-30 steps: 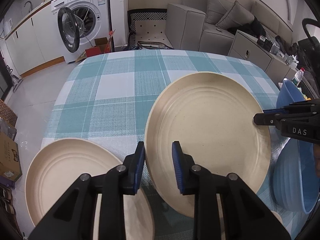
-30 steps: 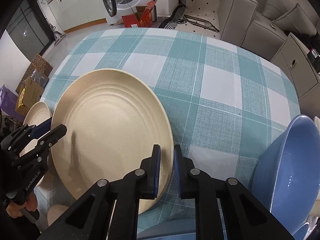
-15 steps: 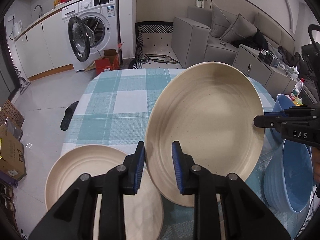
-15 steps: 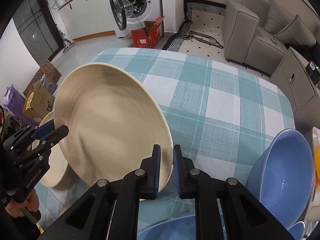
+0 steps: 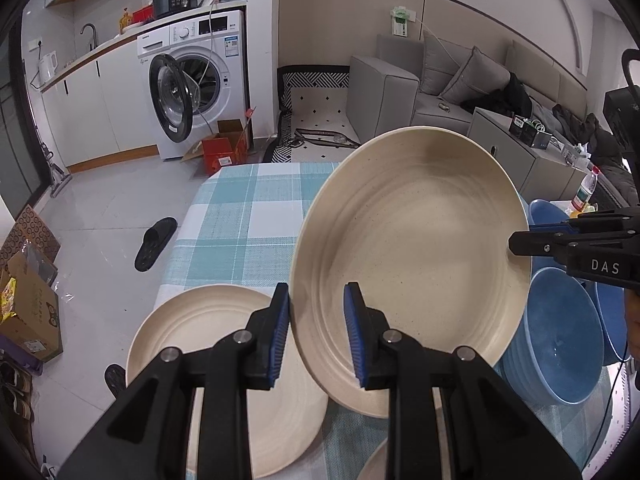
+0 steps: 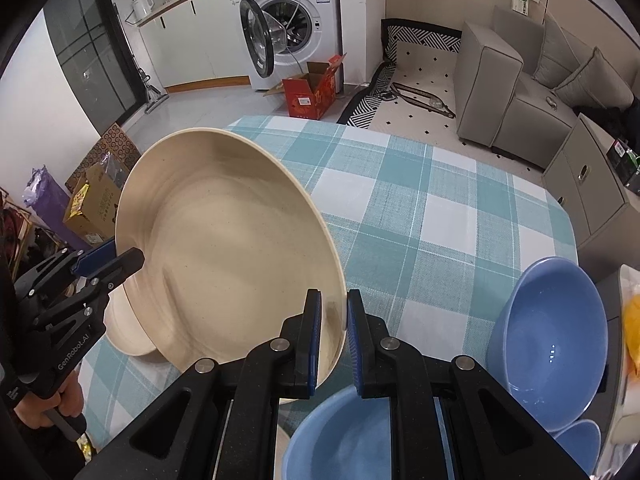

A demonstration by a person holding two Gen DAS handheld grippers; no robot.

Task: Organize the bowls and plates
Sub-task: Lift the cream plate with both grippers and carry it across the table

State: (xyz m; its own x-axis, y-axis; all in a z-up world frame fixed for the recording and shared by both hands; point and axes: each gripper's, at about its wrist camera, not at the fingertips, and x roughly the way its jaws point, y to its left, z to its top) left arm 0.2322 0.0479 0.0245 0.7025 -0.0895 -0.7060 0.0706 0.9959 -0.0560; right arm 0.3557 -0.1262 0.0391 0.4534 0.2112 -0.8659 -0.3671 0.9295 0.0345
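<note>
Two grippers are holding one cream plate (image 5: 412,256) in the air above the checked worktop (image 6: 432,216), tilted with its hollow side facing the cameras. The left gripper (image 5: 316,324) is pinching the plate's near rim, its blue-padded fingers (image 5: 280,332) drawn narrow around the edge. The right gripper (image 6: 334,340) is clamping the opposite rim, its fingers (image 6: 314,340) nearly together on the thin lip. A second plate (image 5: 224,376) is lying flat on the worktop below and to the left of the raised one, at the cloth's corner. Blue bowls (image 6: 552,344) are sitting at the worktop's right side, one of them just under the right gripper. A washer (image 5: 192,88) with its door open and a grey sofa (image 5: 440,80) are standing beyond the worktop.
</note>
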